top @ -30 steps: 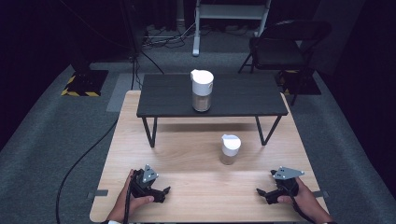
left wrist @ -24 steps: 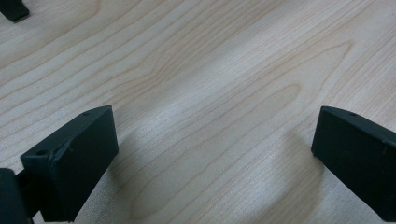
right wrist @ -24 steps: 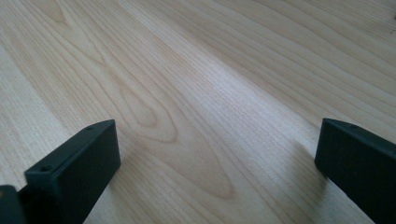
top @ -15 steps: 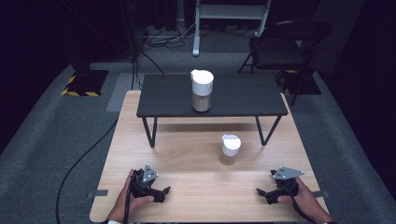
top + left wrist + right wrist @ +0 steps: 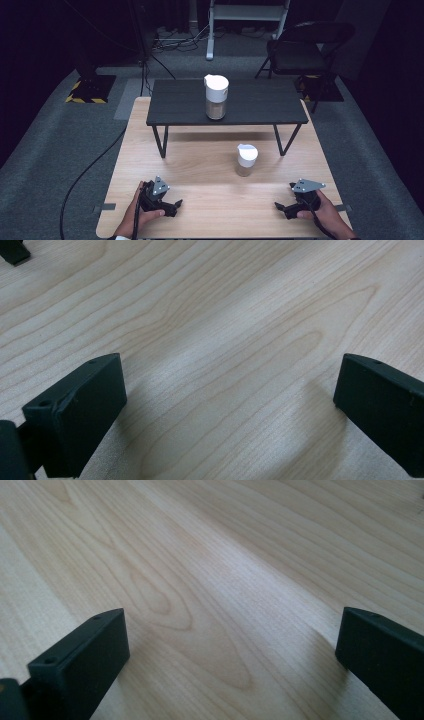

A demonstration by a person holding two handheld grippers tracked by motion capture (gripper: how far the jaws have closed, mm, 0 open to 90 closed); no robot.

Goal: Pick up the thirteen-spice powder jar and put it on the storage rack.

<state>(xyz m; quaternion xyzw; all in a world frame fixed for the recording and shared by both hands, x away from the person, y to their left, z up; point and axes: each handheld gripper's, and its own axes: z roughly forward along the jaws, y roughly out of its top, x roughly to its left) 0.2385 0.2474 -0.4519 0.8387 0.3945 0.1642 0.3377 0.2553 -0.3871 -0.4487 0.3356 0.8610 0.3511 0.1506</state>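
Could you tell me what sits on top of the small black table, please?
One white-lidded jar stands on the black table, holding something brownish whose kind I cannot tell. A smaller jar stands on the wooden table.

We are seeing each black tool (image 5: 176,205) (image 5: 280,207) carrying a grey three-cornered plate, trailing a black cable, with blocky jaws showing small screw holes.

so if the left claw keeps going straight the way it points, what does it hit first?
Probably the right claw. The left claw lies low on the wooden table, pointing right along the near edge, with bare wood between; the exact line is uncertain.
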